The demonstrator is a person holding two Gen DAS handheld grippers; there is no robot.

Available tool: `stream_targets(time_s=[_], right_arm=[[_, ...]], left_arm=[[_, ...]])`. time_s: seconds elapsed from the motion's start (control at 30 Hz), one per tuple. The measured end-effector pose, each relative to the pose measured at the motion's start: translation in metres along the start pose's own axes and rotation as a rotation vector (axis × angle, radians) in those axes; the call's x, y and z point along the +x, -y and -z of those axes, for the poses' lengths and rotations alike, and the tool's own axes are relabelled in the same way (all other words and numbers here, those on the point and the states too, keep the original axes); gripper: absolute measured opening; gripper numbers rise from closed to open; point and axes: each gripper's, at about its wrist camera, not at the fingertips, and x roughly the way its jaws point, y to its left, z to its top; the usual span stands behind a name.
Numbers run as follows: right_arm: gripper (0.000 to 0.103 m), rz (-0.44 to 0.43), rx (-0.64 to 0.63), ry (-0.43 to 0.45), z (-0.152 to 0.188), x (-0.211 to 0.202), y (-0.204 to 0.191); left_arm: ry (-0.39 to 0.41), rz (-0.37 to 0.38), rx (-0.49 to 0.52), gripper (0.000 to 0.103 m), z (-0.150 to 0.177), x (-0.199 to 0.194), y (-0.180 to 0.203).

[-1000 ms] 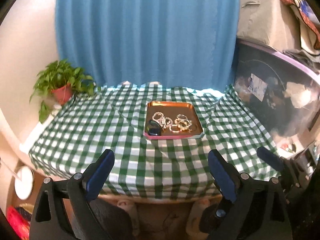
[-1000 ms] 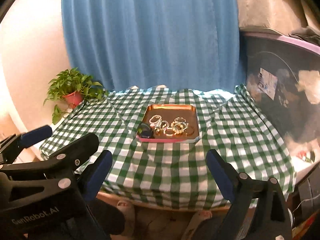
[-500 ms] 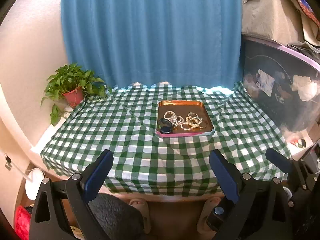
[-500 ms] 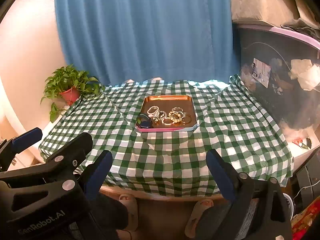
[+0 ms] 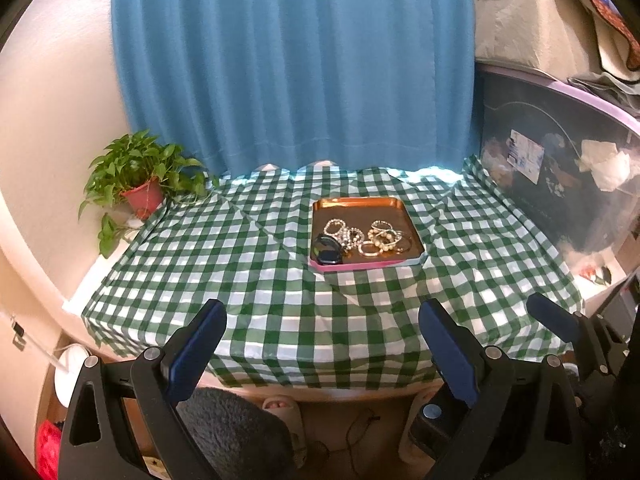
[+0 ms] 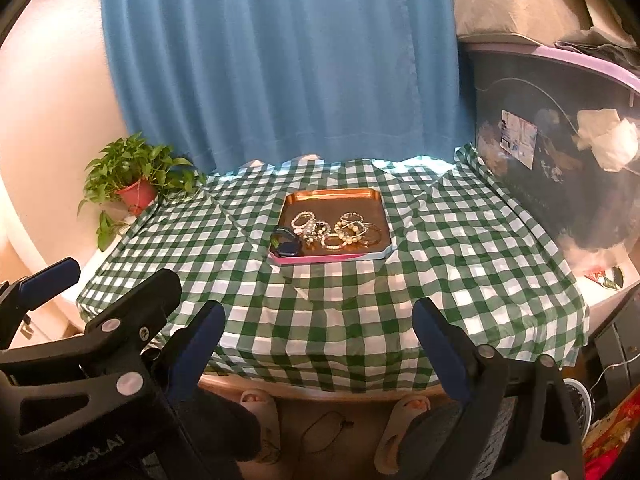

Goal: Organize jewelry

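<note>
A copper tray with a pink front rim (image 5: 362, 204) (image 6: 332, 196) sits mid-table on the green checked cloth. In it lie several beaded bracelets (image 5: 370, 236) (image 6: 340, 232) and a dark watch-like band (image 5: 328, 250) (image 6: 285, 242) at the front left corner. My left gripper (image 5: 322, 320) is open and empty, held off the table's near edge, well short of the tray. My right gripper (image 6: 318, 320) is open and empty, also in front of the near edge. The left gripper's body also shows at the lower left of the right wrist view (image 6: 100, 340).
A potted plant (image 5: 140, 176) stands at the table's far left corner. A blue curtain (image 5: 296, 60) hangs behind. A dark storage bin (image 5: 560, 184) with a box on top borders the right side. Slippered feet (image 6: 260, 404) are on the floor under the near edge.
Both grippers have pulled back and risen; the table and tray look smaller and farther. Nothing on the tray moved. Both jaws stayed open.
</note>
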Motion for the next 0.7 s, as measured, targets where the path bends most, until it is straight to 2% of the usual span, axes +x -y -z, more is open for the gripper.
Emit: stream_targets(time_s=[0.7], right_arm=[[0.092,0.002,-0.004,-0.007,0.0024,0.0018,-0.0048]], left_arm=[[0.001,-0.002,0.005,0.097,0.0018,0.0010,-0.0029]])
